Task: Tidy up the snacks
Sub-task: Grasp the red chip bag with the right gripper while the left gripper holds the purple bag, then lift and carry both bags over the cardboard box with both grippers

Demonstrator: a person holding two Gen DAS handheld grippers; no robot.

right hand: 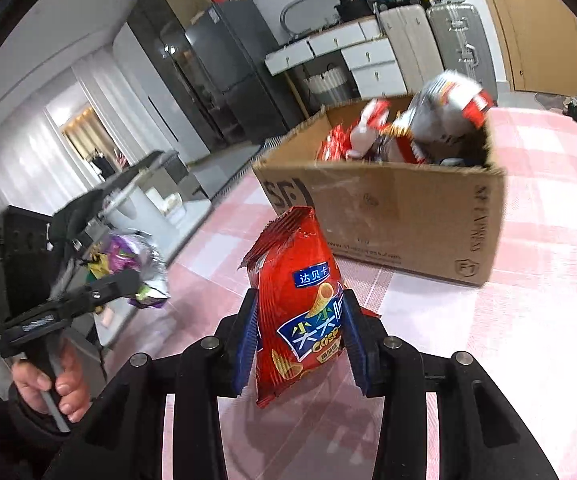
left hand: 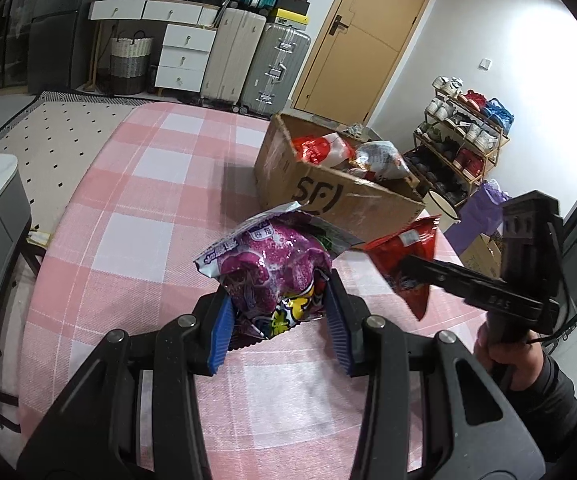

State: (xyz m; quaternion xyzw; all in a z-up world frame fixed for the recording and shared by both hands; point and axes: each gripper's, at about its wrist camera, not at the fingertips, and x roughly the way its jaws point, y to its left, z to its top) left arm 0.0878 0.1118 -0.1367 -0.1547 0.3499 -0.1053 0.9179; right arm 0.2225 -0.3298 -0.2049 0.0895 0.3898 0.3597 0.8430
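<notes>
A pink-and-white checked tablecloth (left hand: 136, 208) spreads across the table in front of you, running from the near edge to the far end of the room, where suitcases (left hand: 256, 60) and a white drawer unit (left hand: 182, 56) line the wall beside a tan door (left hand: 364, 36).

On the far right part of the cloth sits your open cardboard box (left hand: 352, 200), already holding red and silver snack packets (left hand: 328, 148) that stand up above its rim. In the right wrist view the same box (right hand: 388, 216) lies just beyond the bag you carry there.

In your left hand, the left gripper (left hand: 280, 312) has its blue pads clamped on the lower part of a purple snack bag (left hand: 268, 268), which is held clear of the cloth, near you and short of the box. That bag shows blurred at the left of the right wrist view (right hand: 140, 268).

In your right hand (left hand: 516, 360), the right gripper (right hand: 300, 336) is closed tight on a red crisp bag (right hand: 300, 300), upright between the pads, its crimped top towards the box. From the left wrist view the red bag (left hand: 404, 256) hangs just right of the purple one, close to the box's near wall.
</notes>
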